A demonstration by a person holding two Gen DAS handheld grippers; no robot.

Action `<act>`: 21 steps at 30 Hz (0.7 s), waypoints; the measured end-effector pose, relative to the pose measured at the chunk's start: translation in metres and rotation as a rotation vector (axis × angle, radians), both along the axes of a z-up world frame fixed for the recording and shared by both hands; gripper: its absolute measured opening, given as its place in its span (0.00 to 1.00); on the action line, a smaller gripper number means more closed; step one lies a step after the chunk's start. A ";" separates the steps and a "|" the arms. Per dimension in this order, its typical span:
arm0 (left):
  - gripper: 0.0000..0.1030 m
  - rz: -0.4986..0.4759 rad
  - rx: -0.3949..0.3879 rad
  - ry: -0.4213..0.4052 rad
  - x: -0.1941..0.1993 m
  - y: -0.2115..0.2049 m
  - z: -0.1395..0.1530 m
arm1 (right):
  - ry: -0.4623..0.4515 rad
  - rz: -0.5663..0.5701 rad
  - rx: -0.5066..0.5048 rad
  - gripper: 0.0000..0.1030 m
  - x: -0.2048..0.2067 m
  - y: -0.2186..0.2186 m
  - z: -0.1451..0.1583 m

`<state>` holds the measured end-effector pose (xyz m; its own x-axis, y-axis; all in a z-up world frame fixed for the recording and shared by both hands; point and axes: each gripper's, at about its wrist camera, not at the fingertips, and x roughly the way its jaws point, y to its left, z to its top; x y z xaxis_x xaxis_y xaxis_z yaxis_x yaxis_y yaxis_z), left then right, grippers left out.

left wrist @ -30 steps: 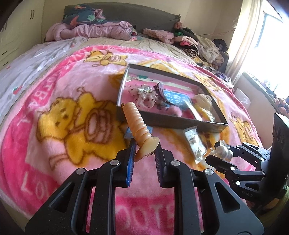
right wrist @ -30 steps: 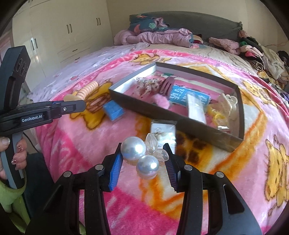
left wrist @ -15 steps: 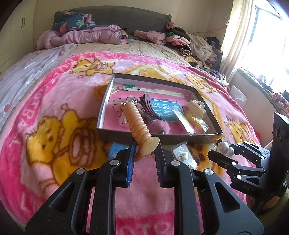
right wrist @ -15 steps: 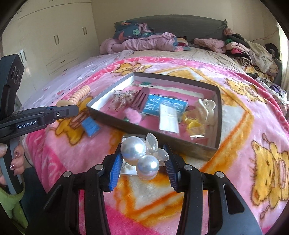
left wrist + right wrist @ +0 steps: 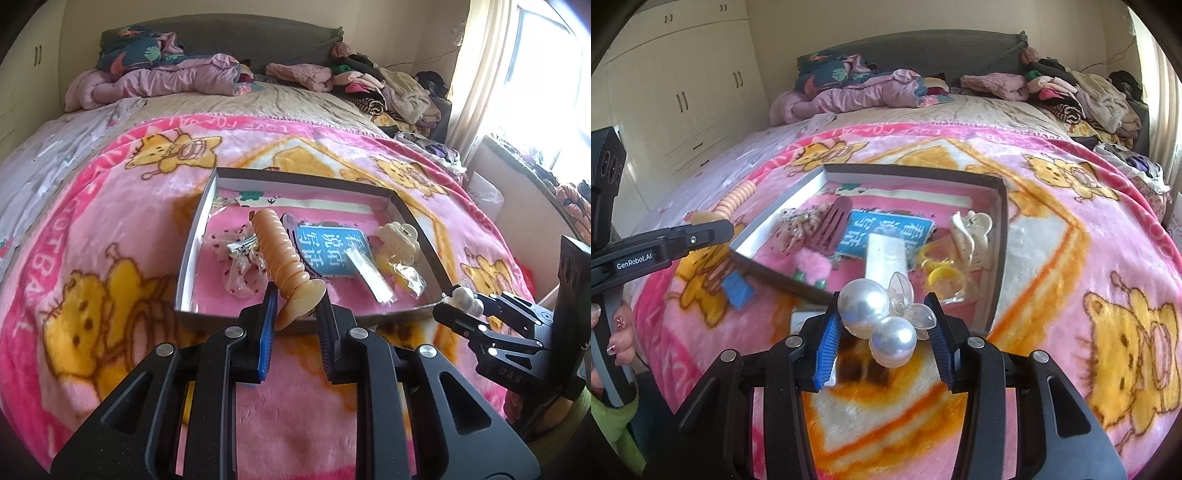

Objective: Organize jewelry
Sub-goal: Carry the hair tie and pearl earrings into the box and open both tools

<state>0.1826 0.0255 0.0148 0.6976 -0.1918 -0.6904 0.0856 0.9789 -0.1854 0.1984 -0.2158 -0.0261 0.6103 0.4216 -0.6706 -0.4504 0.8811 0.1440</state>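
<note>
My left gripper (image 5: 295, 299) is shut on the flat end of a peach ribbed hair clip (image 5: 277, 247), which juts forward over the near edge of the dark-rimmed tray (image 5: 295, 177). My right gripper (image 5: 882, 306) is shut on a pearl clip (image 5: 864, 302) with two big pearls and clear petals, held just before the tray's (image 5: 912, 171) near rim. The tray holds a blue card (image 5: 886, 230), a cream claw clip (image 5: 971, 229), a pink comb (image 5: 831, 221), a pink pompom (image 5: 812, 266) and yellow rings (image 5: 942, 275). Each gripper also shows in the other's view: right gripper (image 5: 456, 306), left gripper (image 5: 716, 229).
The tray lies on a pink cartoon blanket (image 5: 110, 229) over a bed. A blue packet (image 5: 737, 290) and a white packet (image 5: 798, 317) lie on the blanket before the tray. Clothes (image 5: 388, 88) are heaped by the headboard. A person's hand (image 5: 620, 332) grips the left handle.
Both grippers have travelled across the blanket, so the tray now sits closer and more centred ahead of them. Both grips are unchanged.
</note>
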 end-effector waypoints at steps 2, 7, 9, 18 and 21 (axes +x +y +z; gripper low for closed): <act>0.13 -0.002 0.002 0.001 0.005 -0.001 0.001 | -0.002 -0.008 0.003 0.41 0.004 -0.002 0.002; 0.13 -0.002 0.005 0.006 0.020 -0.002 0.001 | -0.004 -0.025 0.010 0.41 0.017 -0.006 0.004; 0.13 -0.002 0.005 0.009 0.024 -0.002 0.000 | -0.005 -0.031 0.009 0.41 0.023 -0.006 0.006; 0.13 0.000 0.001 0.048 0.046 0.000 -0.012 | -0.009 -0.060 -0.009 0.41 0.050 -0.006 0.010; 0.13 -0.003 0.000 0.068 0.052 0.002 -0.018 | -0.007 -0.067 -0.017 0.41 0.058 -0.005 0.011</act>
